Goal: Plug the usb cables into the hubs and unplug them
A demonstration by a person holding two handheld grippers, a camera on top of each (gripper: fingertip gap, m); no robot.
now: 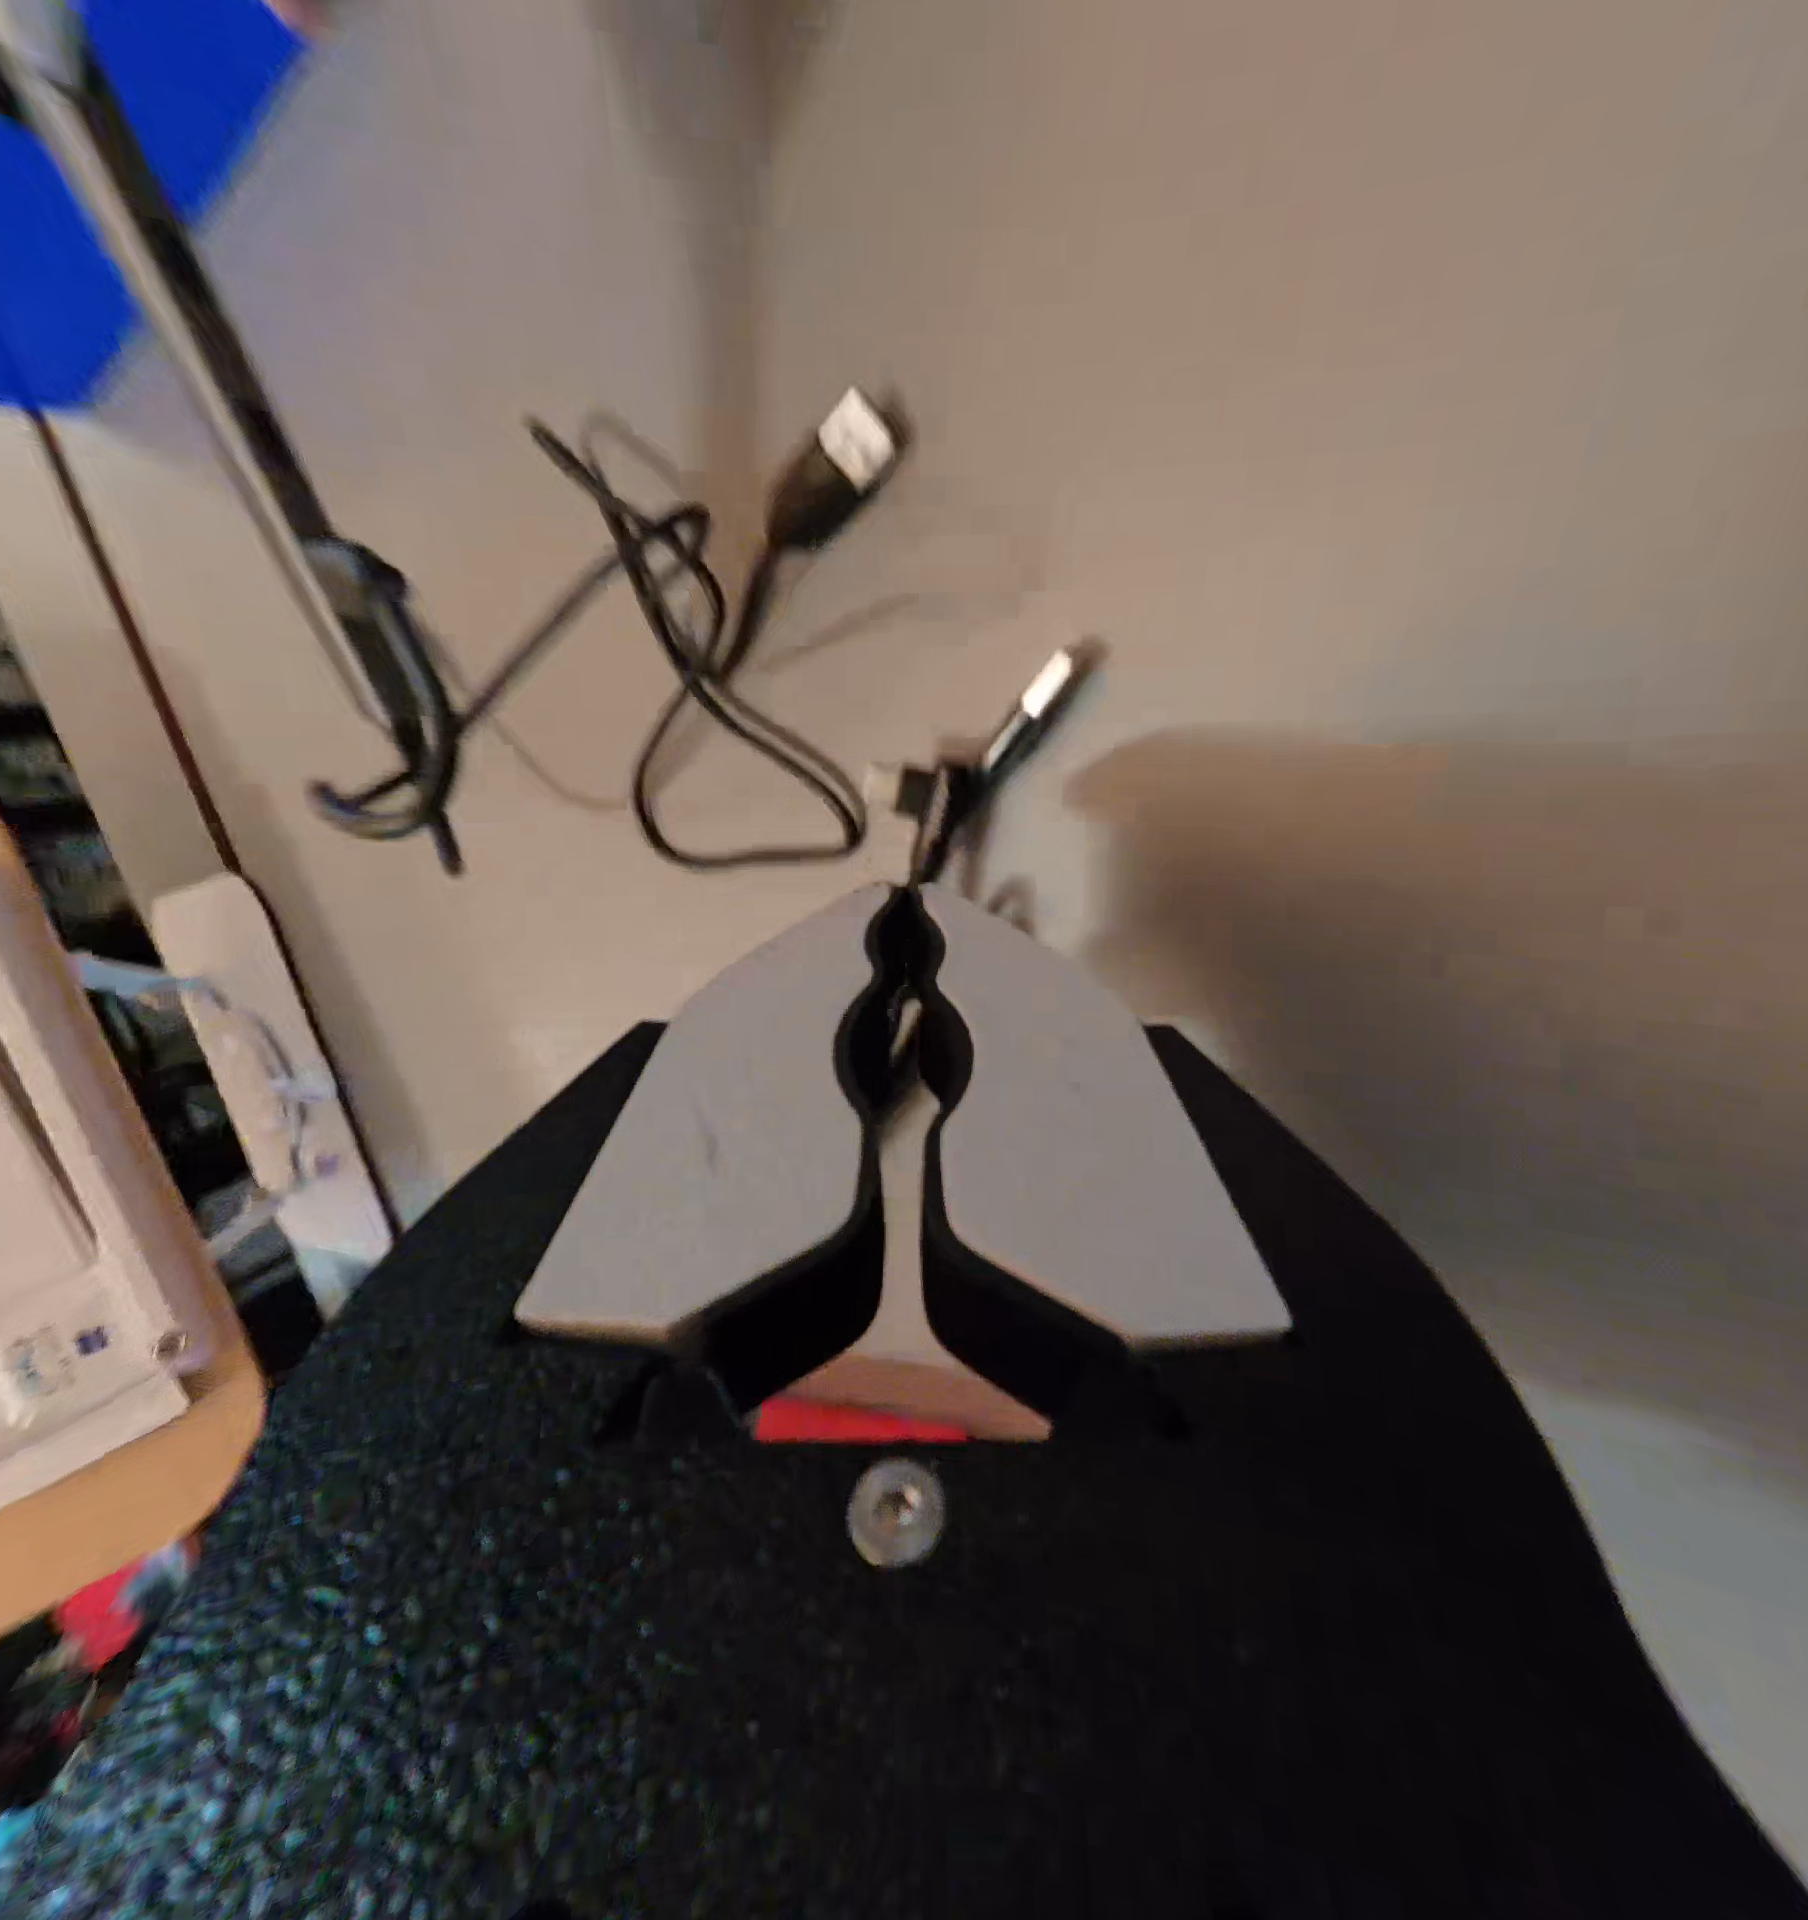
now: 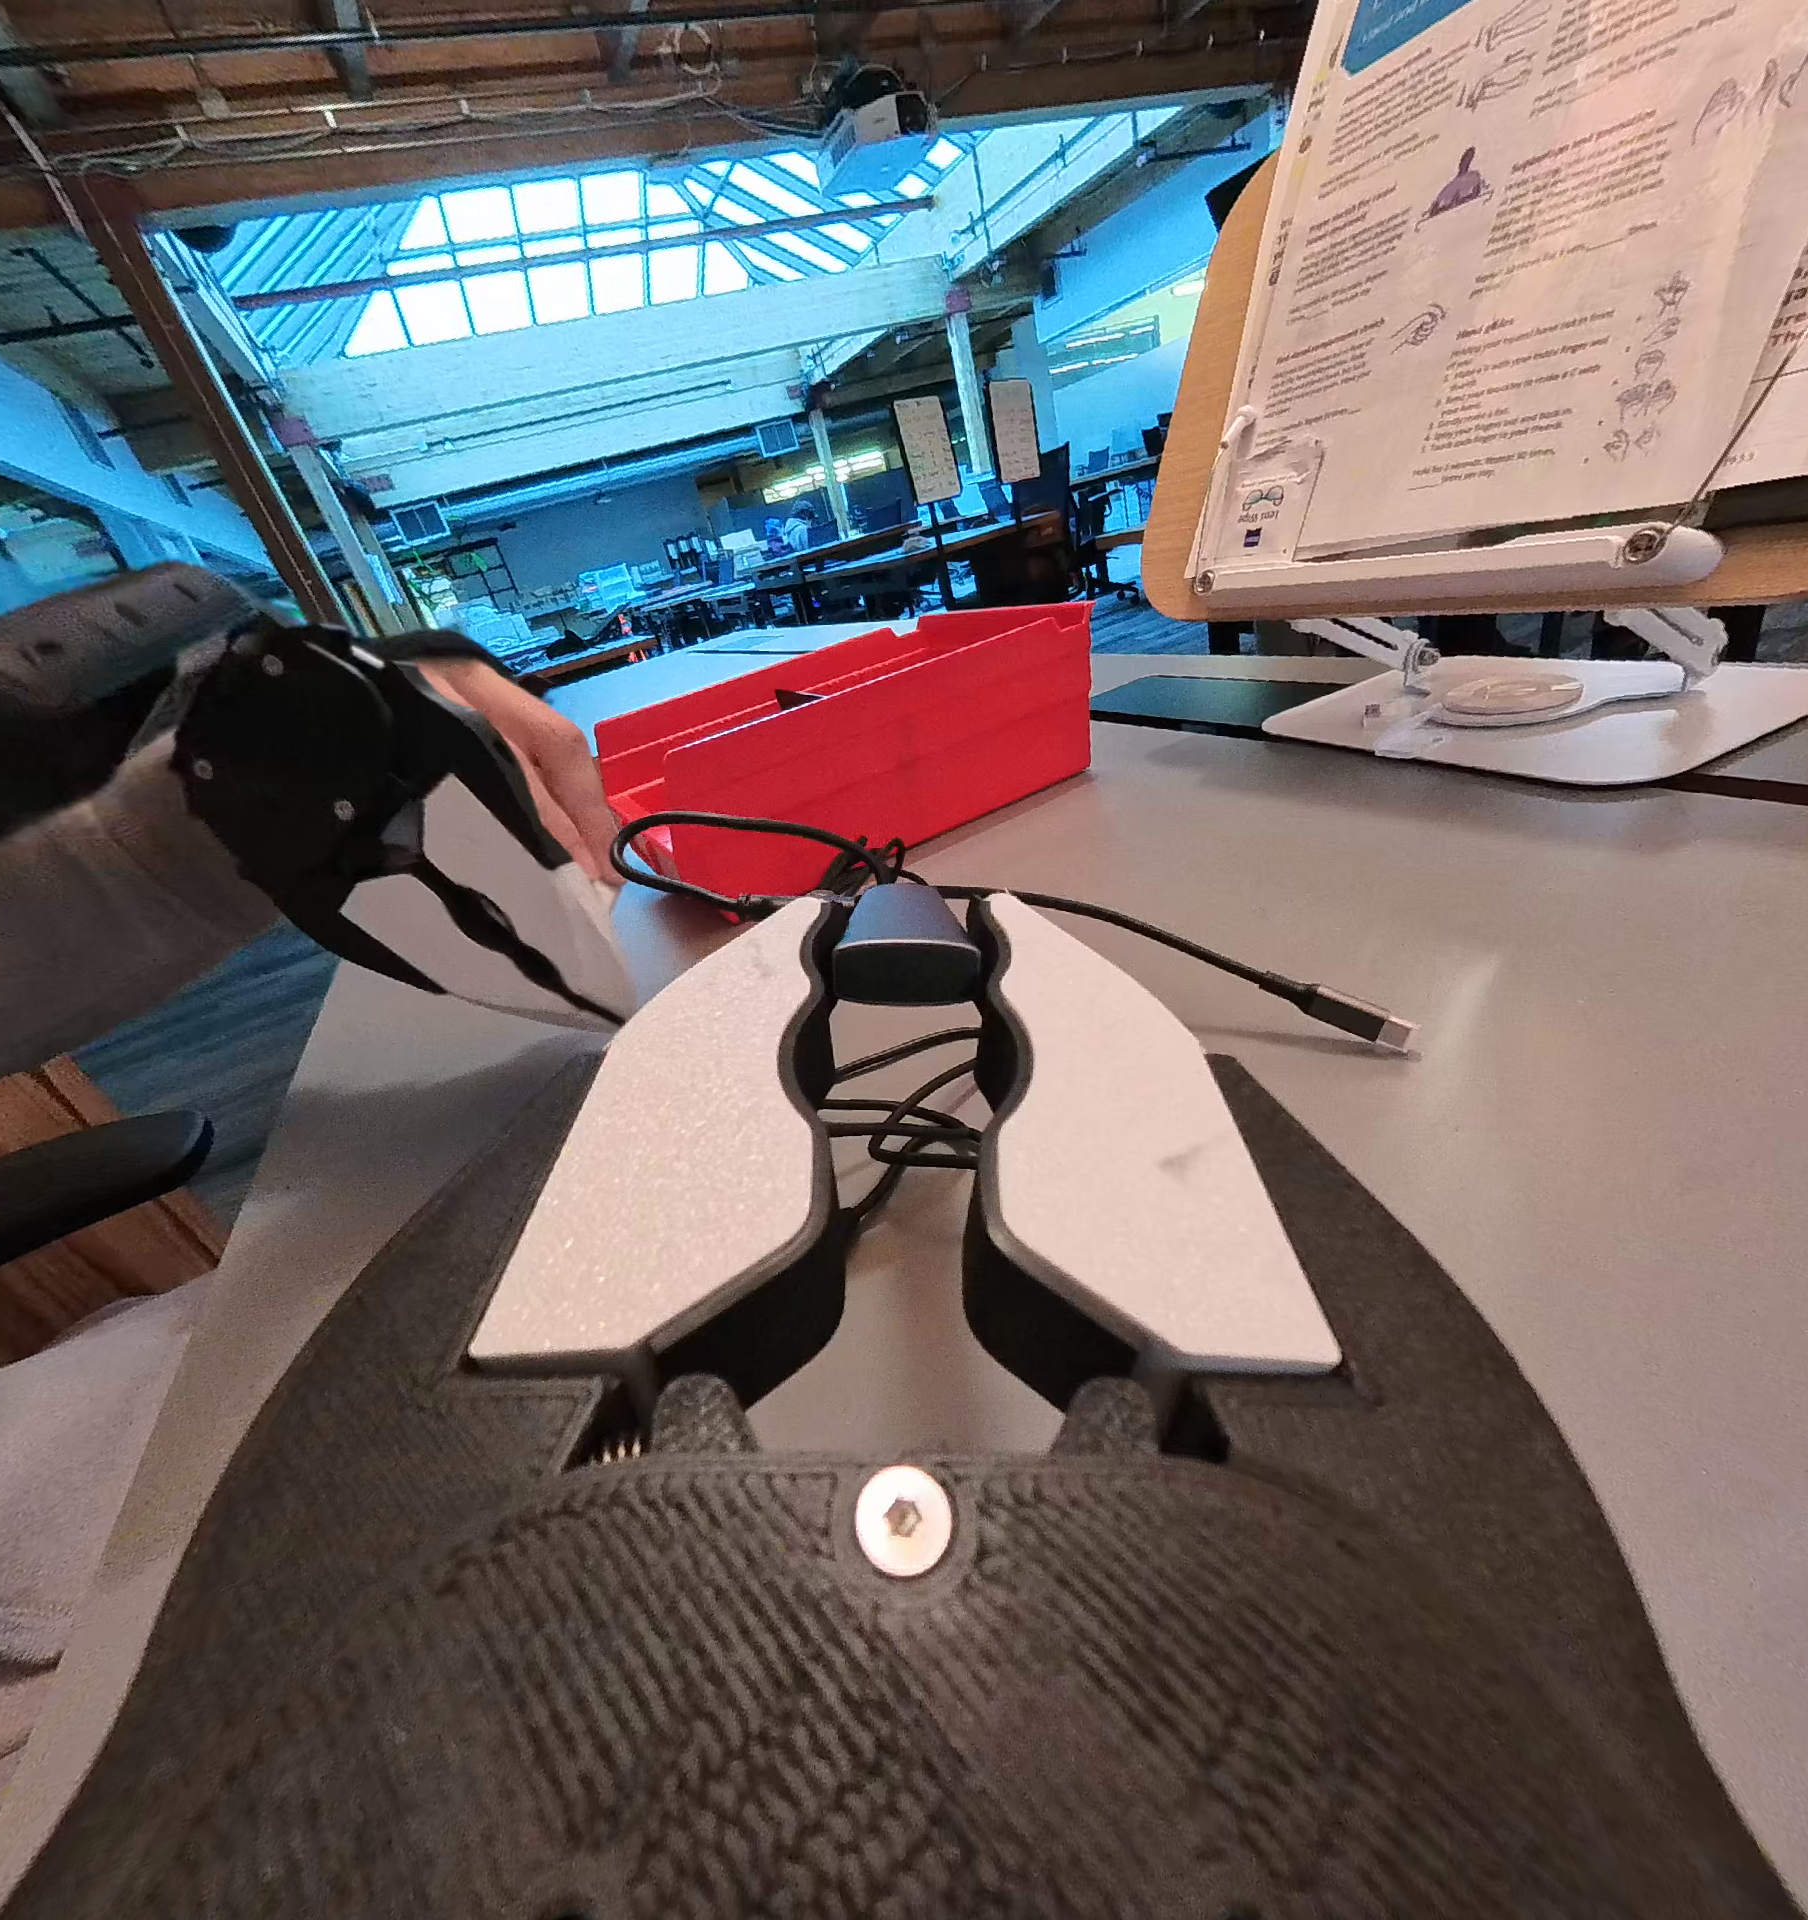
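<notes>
My right gripper (image 2: pixel 900 935) is shut on a dark grey hub (image 2: pixel 900 951), with both pads against its sides just above the table. The hub's black cable (image 2: pixel 1139 935) runs right to a loose plug (image 2: pixel 1383 1029); more cable loops lie under the fingers. My left gripper (image 1: pixel 905 899) is shut, and a thin black cable (image 1: pixel 931 831) comes out of its tips towards two small plugs (image 1: pixel 1045 691). This view is blurred. A larger USB plug (image 1: pixel 848 457) lies farther off. The left gripper also shows in the right wrist view (image 2: pixel 588 987), tips down at the table.
A red bin (image 2: pixel 879 727) stands behind the hub. A wooden document stand (image 2: pixel 1502 312) on a white base (image 2: pixel 1606 717) is at the back right. Black cable loops (image 1: pixel 734 748) lie on the grey table (image 2: pixel 1399 1247). A chair arm (image 2: pixel 69 1174) is at the left. My right fingertips sit around 15 cm from my left ones. The larger USB plug (image 1: pixel 848 457) is about 10 cm from my left fingertips.
</notes>
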